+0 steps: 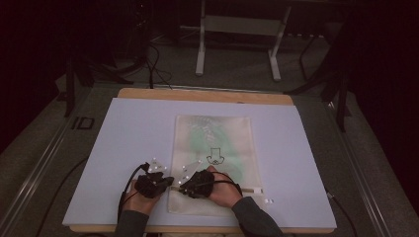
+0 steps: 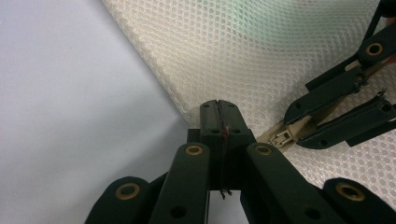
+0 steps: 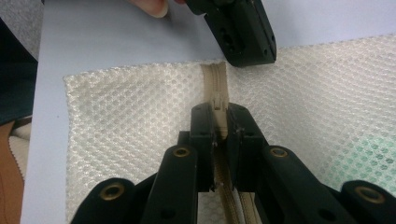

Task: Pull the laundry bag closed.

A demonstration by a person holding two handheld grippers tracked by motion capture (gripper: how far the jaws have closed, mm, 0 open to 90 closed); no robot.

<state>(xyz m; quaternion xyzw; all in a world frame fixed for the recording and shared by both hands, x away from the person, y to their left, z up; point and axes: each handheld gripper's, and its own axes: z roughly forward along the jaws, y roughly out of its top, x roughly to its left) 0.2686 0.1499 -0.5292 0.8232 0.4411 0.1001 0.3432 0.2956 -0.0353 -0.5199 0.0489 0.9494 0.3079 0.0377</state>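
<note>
The cream mesh laundry bag (image 1: 213, 148) is lying flat on the pale blue board (image 1: 123, 148). The left gripper (image 2: 218, 112) is pinching the bag's corner, jaws together. The right gripper (image 3: 219, 122) is clamping the beige zipper pull (image 3: 218, 100). If the corner slips out, the mesh may bunch and the zipper may jam.

High view: hands and grippers covered the near-left corner of the mesh bag (image 1: 213, 148); zipper (image 1: 247, 189) too small to resolve there. Green item inside bag (image 1: 210, 136) blurred by mesh, kind not determinable. Left gripper (image 2: 218, 112) view: bag edge at the pads was hidden by the jaws. Right gripper (image 3: 219, 119) view: zipper pull (image 3: 218, 100) partly hidden between pads; zipper ran off the bottom edge.
</note>
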